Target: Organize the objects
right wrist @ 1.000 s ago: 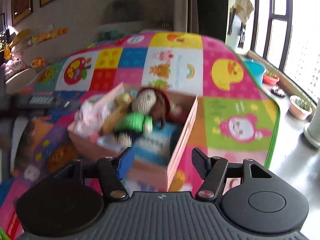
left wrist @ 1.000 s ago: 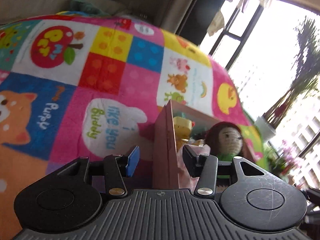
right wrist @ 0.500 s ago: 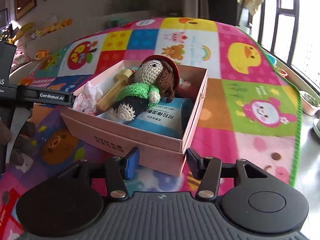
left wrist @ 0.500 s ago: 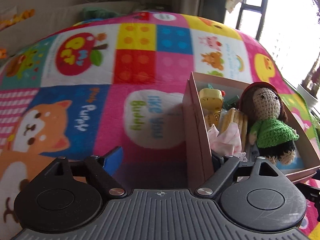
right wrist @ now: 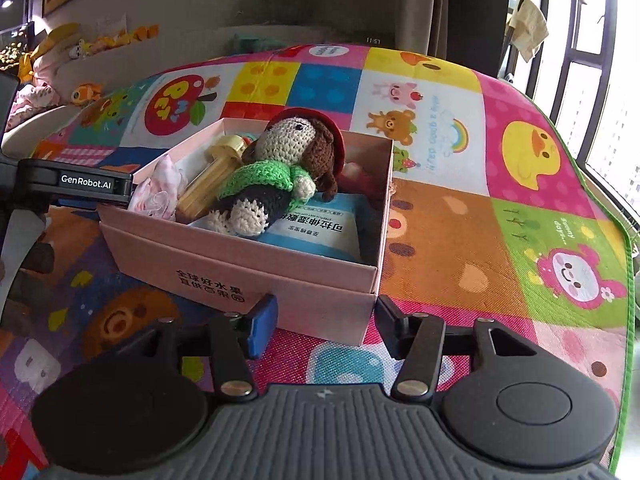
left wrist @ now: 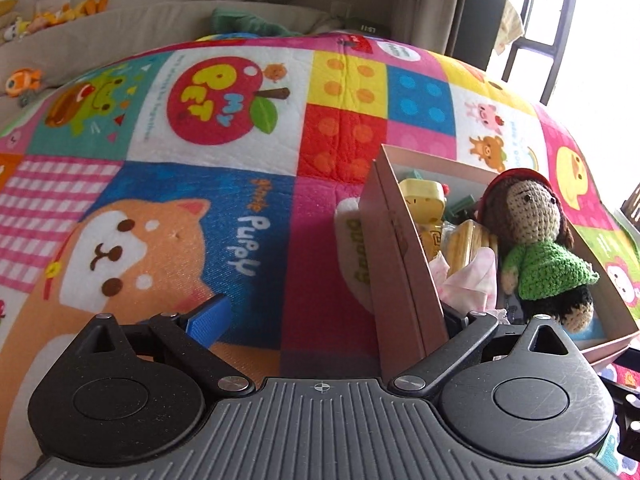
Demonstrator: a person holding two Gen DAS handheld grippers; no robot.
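A pink cardboard box (right wrist: 240, 272) stands on the colourful play mat. In it lie a crocheted doll in a green sweater (right wrist: 276, 172), a yellow toy (right wrist: 212, 176), a pink cloth (right wrist: 156, 192) and a blue wipes pack (right wrist: 316, 232). My left gripper (left wrist: 332, 316) is open wide and straddles the box's left wall (left wrist: 400, 264), one finger inside near the pink cloth (left wrist: 468, 280). The doll (left wrist: 536, 248) shows at its right. My right gripper (right wrist: 324, 330) is open and empty just in front of the box's near corner. The left gripper's body (right wrist: 76, 184) shows at the box's left side.
The play mat (right wrist: 460, 216) covers the floor up to a green edge at the right. A sofa with small plush toys (right wrist: 100, 48) runs along the back. Windows and a curtain (right wrist: 472, 8) are at the right.
The left gripper has opened wider and swung left, so more mat shows. The right gripper has backed off a little and opened wider, with the box now sharper and lying on the mat.
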